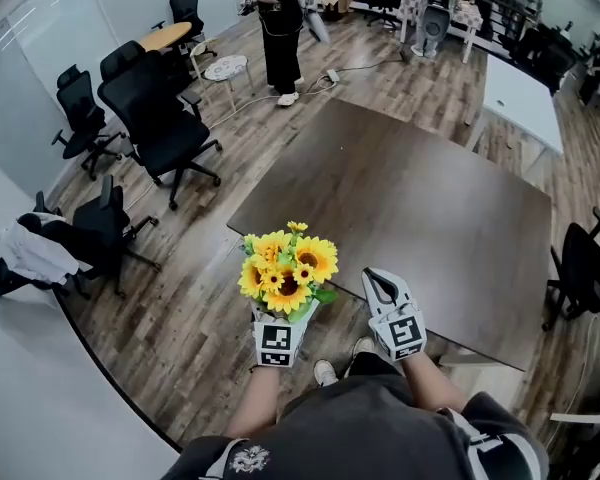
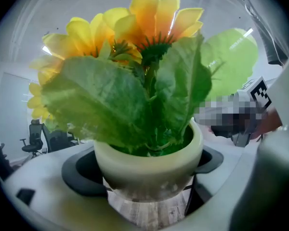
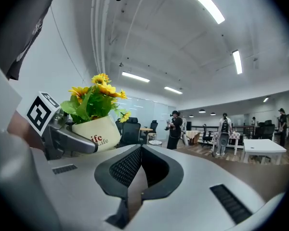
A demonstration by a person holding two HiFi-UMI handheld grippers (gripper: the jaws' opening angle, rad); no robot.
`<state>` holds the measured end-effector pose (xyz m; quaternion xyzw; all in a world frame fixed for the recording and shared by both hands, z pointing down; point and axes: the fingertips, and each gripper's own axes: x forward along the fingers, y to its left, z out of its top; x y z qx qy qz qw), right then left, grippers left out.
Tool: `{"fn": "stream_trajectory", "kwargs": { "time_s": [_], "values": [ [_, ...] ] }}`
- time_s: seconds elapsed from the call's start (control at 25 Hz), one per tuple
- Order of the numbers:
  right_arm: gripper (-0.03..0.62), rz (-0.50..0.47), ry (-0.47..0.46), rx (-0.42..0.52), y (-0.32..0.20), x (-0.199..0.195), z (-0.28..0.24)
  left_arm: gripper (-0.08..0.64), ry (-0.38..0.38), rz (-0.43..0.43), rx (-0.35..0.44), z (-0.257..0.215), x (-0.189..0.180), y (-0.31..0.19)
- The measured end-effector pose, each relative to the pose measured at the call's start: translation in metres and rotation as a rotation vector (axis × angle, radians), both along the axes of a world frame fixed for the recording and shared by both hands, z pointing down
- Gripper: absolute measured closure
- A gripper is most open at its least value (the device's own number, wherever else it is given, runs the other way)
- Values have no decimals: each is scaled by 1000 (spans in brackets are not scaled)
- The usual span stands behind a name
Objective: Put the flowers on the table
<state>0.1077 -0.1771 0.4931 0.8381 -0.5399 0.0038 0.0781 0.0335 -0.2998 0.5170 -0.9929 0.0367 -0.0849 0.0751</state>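
The table [image 1: 430, 218], dark brown and bare over most of its top, is the largest item and the target surface. It stands ahead of me and to my right, and its near edge runs diagonally across the head view. Wooden floor [image 1: 180, 308] surrounds it. Black office chairs [image 1: 155, 118] stand well apart to my left, and a person [image 1: 283, 28] stands far beyond the table.

The flowers [image 1: 288, 266], a bunch of yellow sunflowers with broad green leaves, are in the air at the table's near edge. They are not resting on anything. Floor planks show beneath the pot [image 2: 149, 165] in the left gripper view, so I judge that it hangs beside the edge, not over the top.

Task status: pickup and carry are complete. Remaining steps are to move the pot over the tabletop, lower it until the base sits flat, and release.

Orientation: the long axis runs from pot base to blooms and stands about upright. The blooms point up toward my head, and the base points down. The printed face of the pot is turned toward my right gripper.

My left gripper [image 1: 283, 320] is clamped on the pot, one jaw on each side of its cream wall below the rim.

My right gripper [image 1: 377, 280] holds nothing. Its jaws meet at the tips, and it hovers just beside the pot.
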Motion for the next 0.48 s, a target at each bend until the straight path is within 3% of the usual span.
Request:
{"fn": "stream_trajectory", "kwargs": {
  "time_s": [0.24,0.48],
  "values": [
    [569,89,-21,1,34,51,9,28,-13,75,5,5,62,18],
    [569,115,-41,-6,27,108,25,28,-37,104,16,15,124,7]
  ]
}}
